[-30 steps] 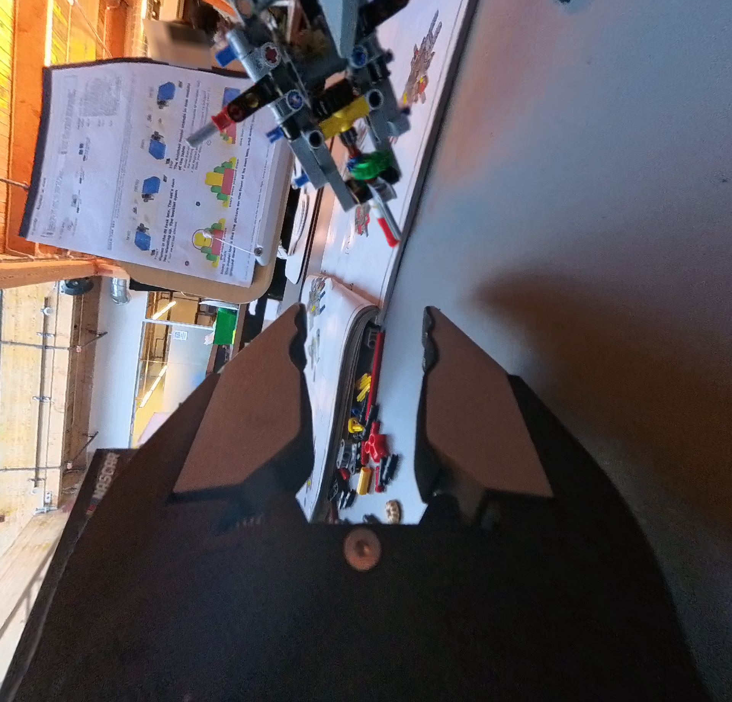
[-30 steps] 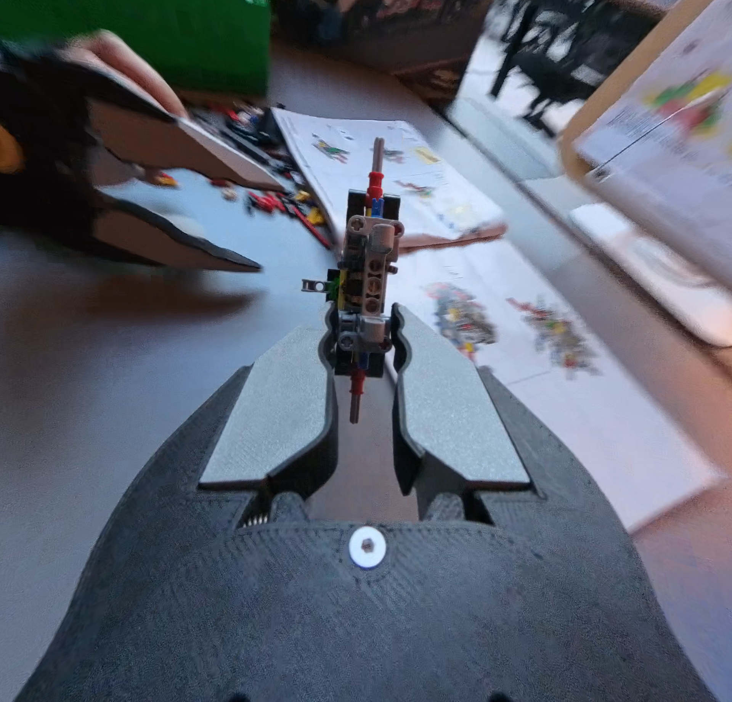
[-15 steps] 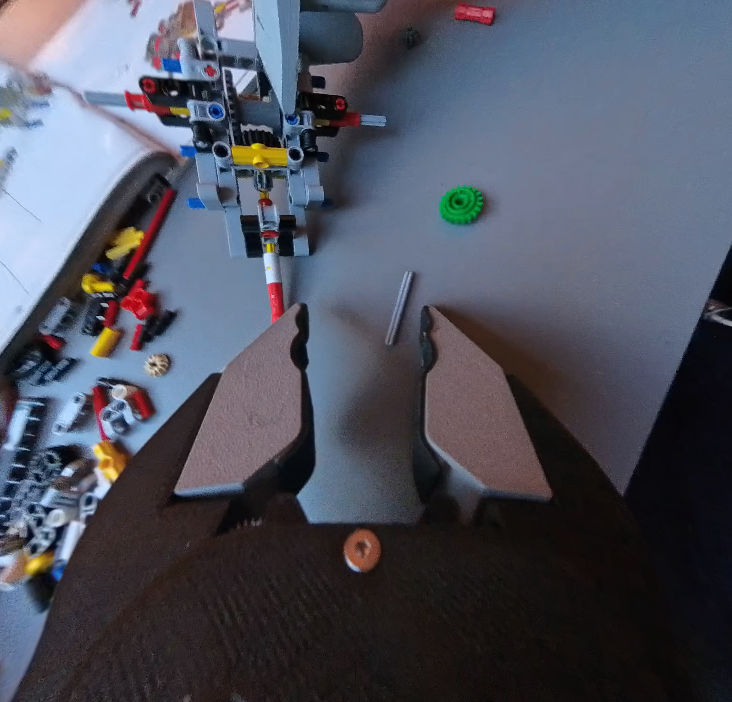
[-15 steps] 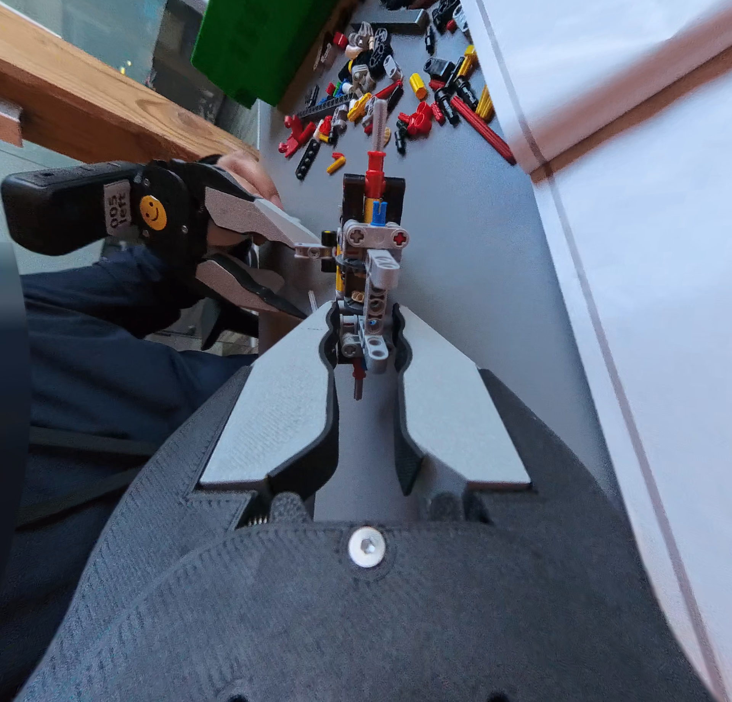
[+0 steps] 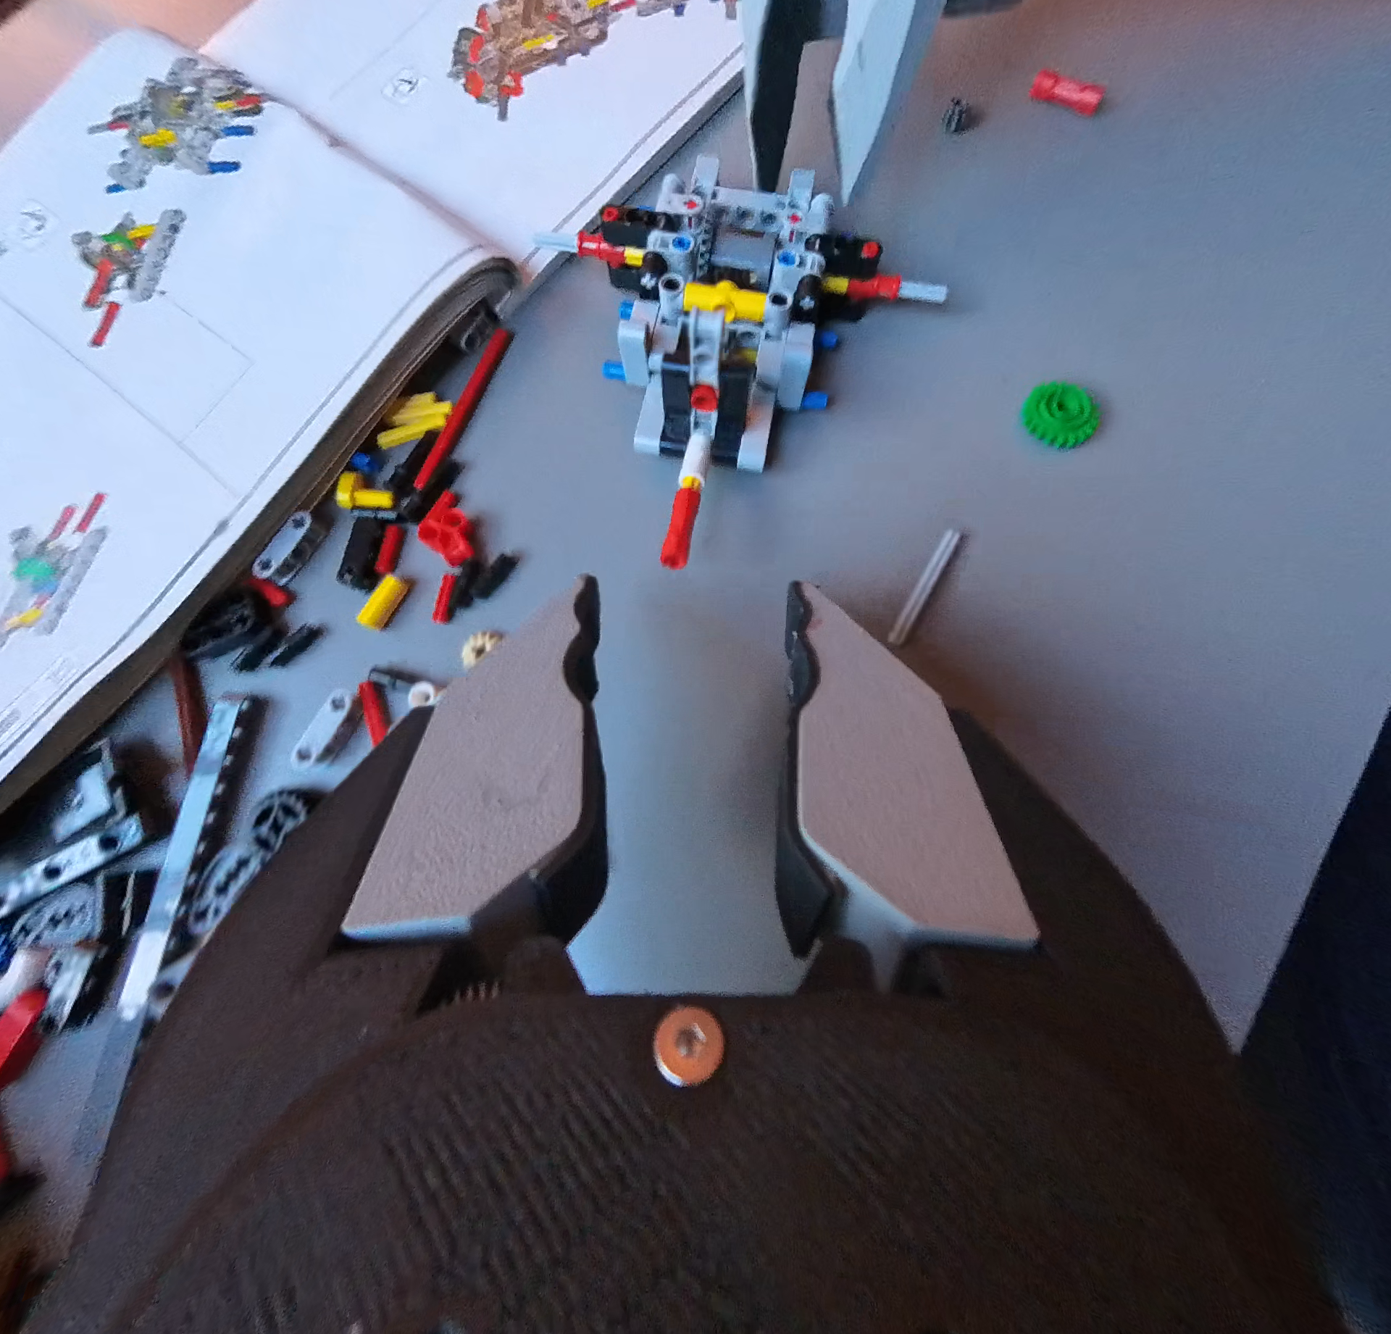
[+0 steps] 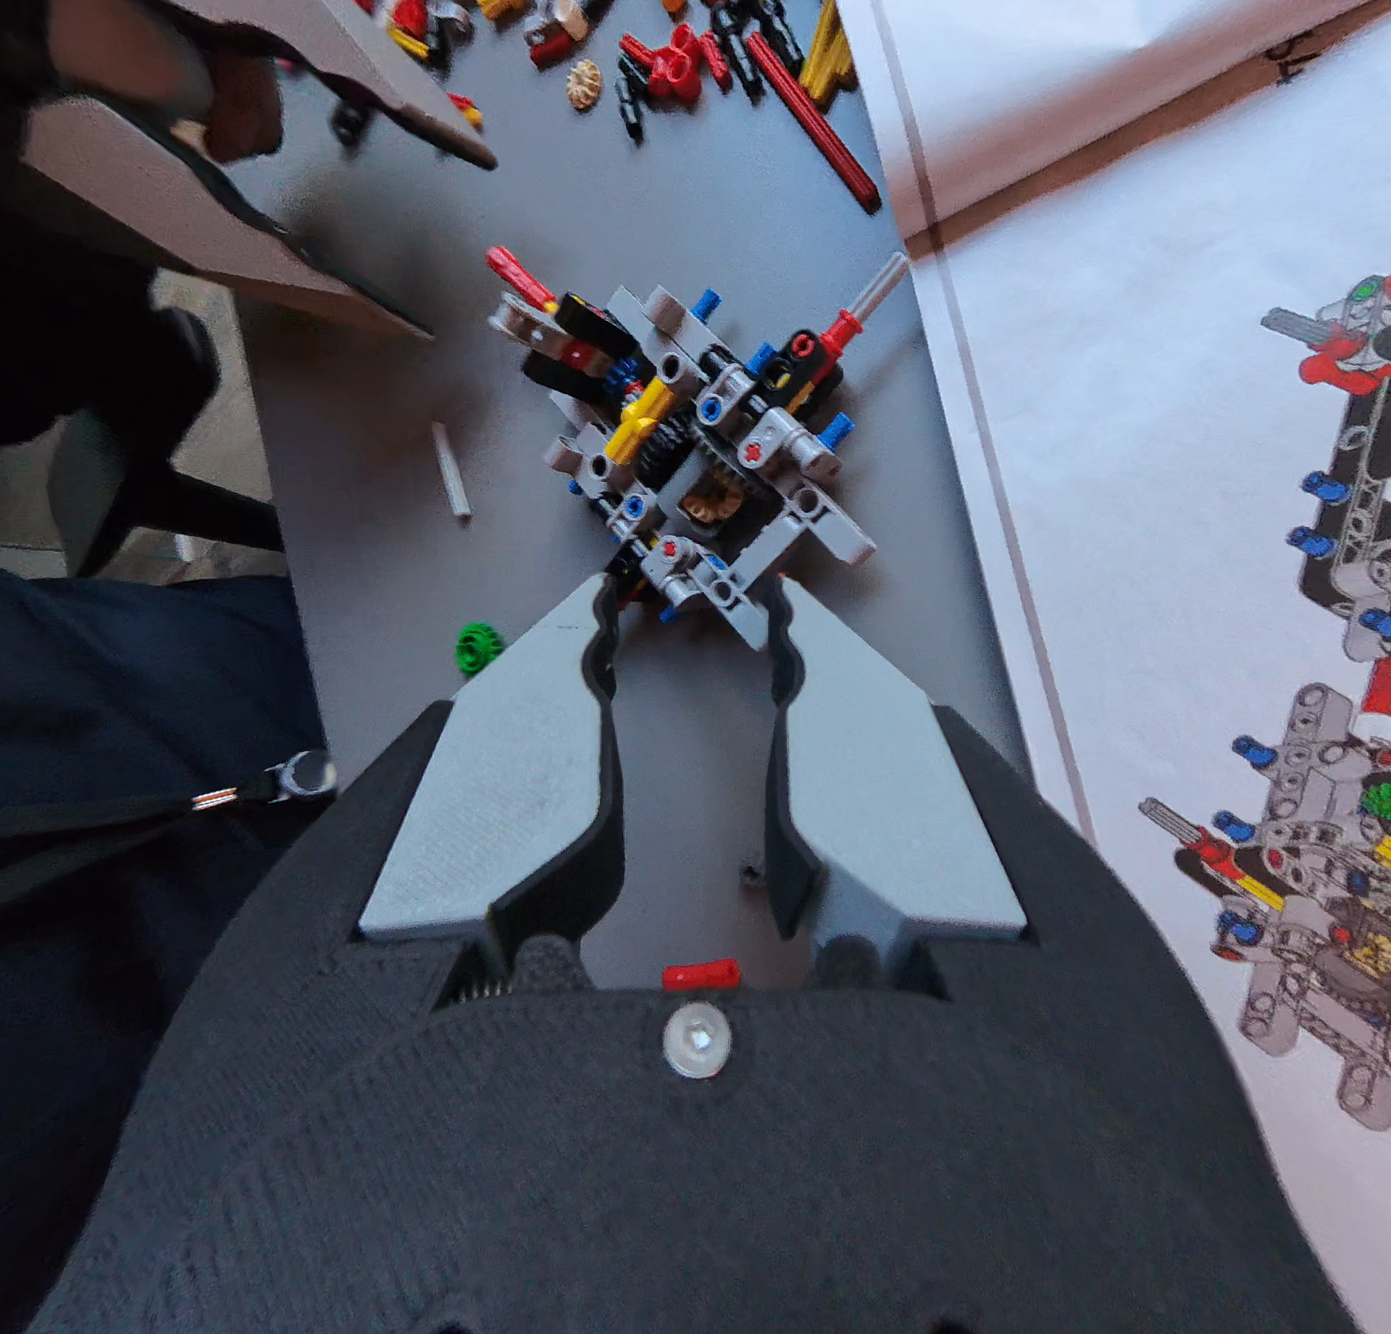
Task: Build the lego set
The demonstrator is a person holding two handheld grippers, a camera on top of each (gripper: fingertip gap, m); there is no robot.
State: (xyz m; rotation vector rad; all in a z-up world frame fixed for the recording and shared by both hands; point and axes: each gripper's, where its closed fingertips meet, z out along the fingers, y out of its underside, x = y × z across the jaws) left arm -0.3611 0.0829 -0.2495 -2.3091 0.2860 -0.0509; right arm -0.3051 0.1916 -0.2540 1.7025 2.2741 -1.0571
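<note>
Two grippers over a grey table [image 5: 1129, 281], both with jaws apart and nothing between the pads.

Left gripper [image 5: 689, 594]: moderately wide, only bare table between its fingers. Nearest things: a grey axle [image 5: 924, 586] just beside its right fingertip, and the red shaft tip [image 5: 680, 526] of the model just ahead. A tan gear [image 5: 482, 647] lies by its left finger.

Right gripper [image 6: 689, 594]: jaws parted, fingertips either side of the near corner of the model [image 6: 692, 432]. Pads do not press on it; the model sits flat on the table. In the left wrist view the same gripper's fingers [image 5: 873, 56] stand just behind the model [image 5: 722, 319].

Model: grey beams, black, yellow, red and blue pins, mid-table, just beside the open booklet [image 5: 188, 304].

One green gear [image 5: 1061, 413] lies apart from the model, also seen beside the right gripper's left finger [image 6: 476, 647]. A red pin [image 5: 1067, 92] and a small black piece [image 5: 957, 114] lie farther back. A loose parts pile [image 5: 391, 537] runs along the booklet edge.
</note>
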